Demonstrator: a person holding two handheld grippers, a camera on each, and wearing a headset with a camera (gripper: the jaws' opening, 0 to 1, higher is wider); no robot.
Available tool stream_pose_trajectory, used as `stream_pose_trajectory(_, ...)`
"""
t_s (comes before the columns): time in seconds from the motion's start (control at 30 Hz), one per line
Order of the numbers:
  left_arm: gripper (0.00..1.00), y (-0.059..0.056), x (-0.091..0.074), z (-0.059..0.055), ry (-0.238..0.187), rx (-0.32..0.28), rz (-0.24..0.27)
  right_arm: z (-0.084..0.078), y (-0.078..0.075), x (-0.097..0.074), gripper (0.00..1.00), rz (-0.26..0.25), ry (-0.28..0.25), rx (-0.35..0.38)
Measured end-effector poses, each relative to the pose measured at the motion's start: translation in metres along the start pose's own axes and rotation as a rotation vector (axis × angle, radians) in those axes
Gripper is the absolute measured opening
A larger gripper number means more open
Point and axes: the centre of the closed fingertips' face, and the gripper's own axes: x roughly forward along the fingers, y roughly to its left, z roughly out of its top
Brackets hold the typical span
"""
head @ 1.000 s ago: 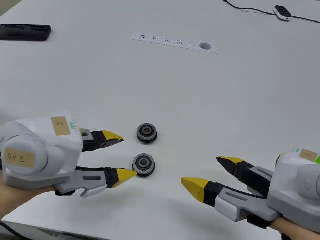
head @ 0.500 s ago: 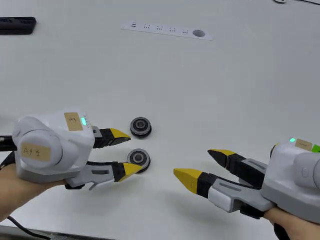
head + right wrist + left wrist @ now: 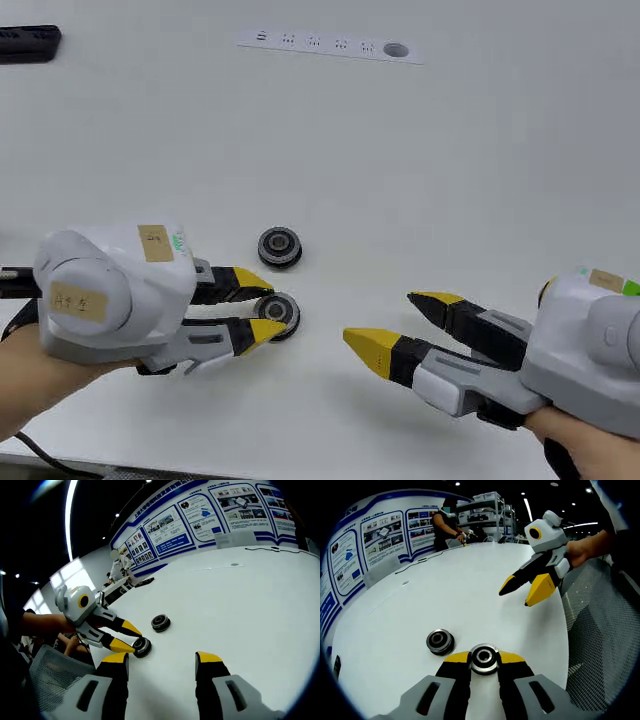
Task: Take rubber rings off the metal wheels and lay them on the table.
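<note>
Head view: the left gripper (image 3: 262, 305) is clamped on the nearer wheel (image 3: 276, 313), which lies on the white counter (image 3: 450, 180). The farther wheel (image 3: 280, 247) lies just beyond it, and the right gripper (image 3: 400, 322) hovers nearby, jaws apart and empty. Left gripper view: both jaws press the nearer wheel's sides. Right gripper view: both wheels appear to wear their dark rubber rings, so both removals seem left to do.
</note>
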Motion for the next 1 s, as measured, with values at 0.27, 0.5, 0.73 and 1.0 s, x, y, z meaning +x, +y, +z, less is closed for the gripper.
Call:
stream_pose_trajectory(0.27,0.19,-0.0025,0.0002,0.0015,0.002,0.008,-0.007,-0.0010,-0.0012,-0.0004,0.54,-0.003,-0.003,0.010)
stream_pose_trajectory(0.5,0.16,-0.0029,-0.0001,-0.0002,0.006,-0.004,-0.019,-0.0018,0.0000,0.0000,0.54,0.002,-0.002,0.009)
stream_pose_trajectory(0.73,0.15,-0.0014,0.0004,-0.0021,0.017,-0.003,-0.022,-0.0003,0.0012,0.0009,0.53,0.009,-0.007,0.017)
stream_pose_trajectory(1.0,0.15,-0.0008,0.0002,-0.0013,0.018,-0.001,-0.027,-0.0004,0.0022,0.0031,0.53,0.017,-0.003,0.019)
